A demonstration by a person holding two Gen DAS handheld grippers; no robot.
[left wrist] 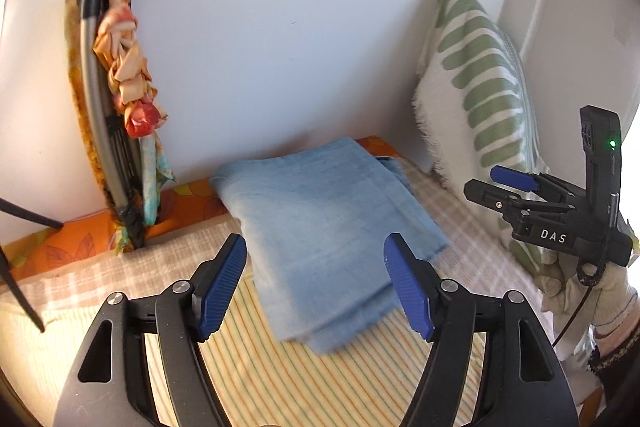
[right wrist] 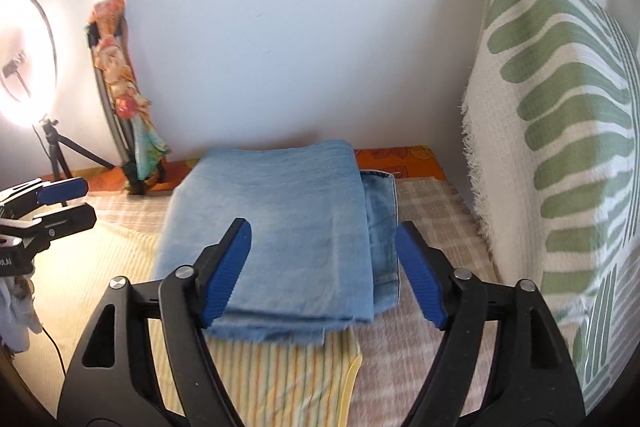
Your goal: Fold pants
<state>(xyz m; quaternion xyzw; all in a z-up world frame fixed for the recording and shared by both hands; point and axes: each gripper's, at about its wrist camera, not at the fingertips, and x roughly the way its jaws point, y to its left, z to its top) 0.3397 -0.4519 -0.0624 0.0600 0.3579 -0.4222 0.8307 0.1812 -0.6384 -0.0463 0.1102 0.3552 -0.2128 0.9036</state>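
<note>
The light blue pants (left wrist: 320,211) lie folded into a thick rectangle on the bed, with a hemmed layer sticking out along the right side of the pants (right wrist: 280,211). My left gripper (left wrist: 315,241) hovers open over the near part of the stack, and nothing sits between its blue pads. My right gripper (right wrist: 324,225) is likewise open above the pants' near right edge, holding nothing. The right gripper (left wrist: 486,183) shows at the right edge of the left wrist view, held by a gloved hand. At the left edge of the right wrist view is the left gripper (right wrist: 90,201).
A yellow striped cloth (right wrist: 288,371) and a beige checked blanket (right wrist: 432,211) cover the bed. A green-and-white cushion (right wrist: 560,131) leans at the right. A folded frame wrapped in floral cloth (left wrist: 120,99) rests against the wall (left wrist: 280,27). A lit ring light (right wrist: 24,59) stands on a tripod at far left.
</note>
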